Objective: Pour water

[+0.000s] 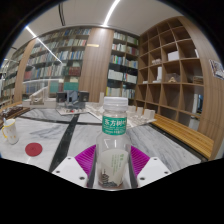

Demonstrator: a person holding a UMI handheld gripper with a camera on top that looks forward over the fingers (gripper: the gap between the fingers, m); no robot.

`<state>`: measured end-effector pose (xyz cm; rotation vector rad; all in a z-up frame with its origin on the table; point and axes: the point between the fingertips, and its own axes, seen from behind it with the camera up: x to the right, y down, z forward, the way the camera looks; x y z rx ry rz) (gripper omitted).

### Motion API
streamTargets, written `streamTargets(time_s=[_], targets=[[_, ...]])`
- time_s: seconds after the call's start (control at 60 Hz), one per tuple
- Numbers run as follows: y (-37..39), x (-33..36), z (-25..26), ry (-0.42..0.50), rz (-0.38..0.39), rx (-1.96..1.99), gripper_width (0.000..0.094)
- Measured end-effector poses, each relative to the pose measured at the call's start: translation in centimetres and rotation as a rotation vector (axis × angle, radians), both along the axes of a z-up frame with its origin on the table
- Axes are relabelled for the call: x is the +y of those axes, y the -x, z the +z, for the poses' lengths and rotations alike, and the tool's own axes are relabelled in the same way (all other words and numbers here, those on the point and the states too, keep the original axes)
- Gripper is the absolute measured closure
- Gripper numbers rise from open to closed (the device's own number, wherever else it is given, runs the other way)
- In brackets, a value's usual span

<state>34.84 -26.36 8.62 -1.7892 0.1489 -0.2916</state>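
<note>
1. Gripper (113,158) clenched on clear water bottle (114,140); both purple pads (87,157) pressed against its sides
2. Bottle upright between fingers, green label (114,125) facing camera, white cap on top
3. Marble table (185,152) beneath; bookshelves (60,62) beyond

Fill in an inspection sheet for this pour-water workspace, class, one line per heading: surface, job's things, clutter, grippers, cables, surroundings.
Surface: pale marble-patterned table, seen beyond the fingers.
Job's things: clear plastic water bottle with white cap and green label, upright between the fingers; no receiving cup clearly seen.
Clutter: small red round object on the table left of the bottle; a pale container further left, too small to identify.
Grippers: gripper, magenta pads either side of the bottle; contact cannot be judged.
Cables: nothing seen.
Surroundings: wooden bookshelves with books, ceiling strip lights.
</note>
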Motion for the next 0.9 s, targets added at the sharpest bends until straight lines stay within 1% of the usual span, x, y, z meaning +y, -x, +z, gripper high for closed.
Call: streamTargets(time_s=[0.15, 0.217, 0.283, 0.367, 0.417, 0.5, 0.533, 0.633, 0.7, 0.8, 0.817, 0.85, 0.9], targets=[[-0.3, -0.1, 0.2, -0.009, -0.018, -0.005, 0.0538], [-0.4, 0.0, 0.9, -0.011, -0.03, -0.028, 0.0539], [-0.6, -0.1, 2.4, -0.02, -0.057, -0.072, 0.0539], [-1.0, 0.1, 6.1, -0.039, -0.095, -0.168, 0.0541], [-0.9, 0.5, 9.0, -0.051, -0.13, -0.265, 0.0539], [0.5, 1.6, 14.5, -0.078, -0.157, -0.449, 0.0541], [1.6, 2.4, 16.8, -0.088, -0.155, -0.543, 0.054], [7.2, 4.8, 22.7, -0.132, -0.119, -0.889, 0.0543], [12.2, 6.5, 25.0, -0.162, -0.066, -1.111, 0.0542], [20.6, 8.5, 25.8, -0.21, 0.046, -1.415, 0.0541], [21.8, 9.5, 25.0, -0.23, 0.071, -1.462, 0.0541], [24.8, 9.5, 25.3, -0.237, 0.109, -1.559, 0.054], [28.5, 9.9, 24.3, -0.259, 0.16, -1.692, 0.0542]])
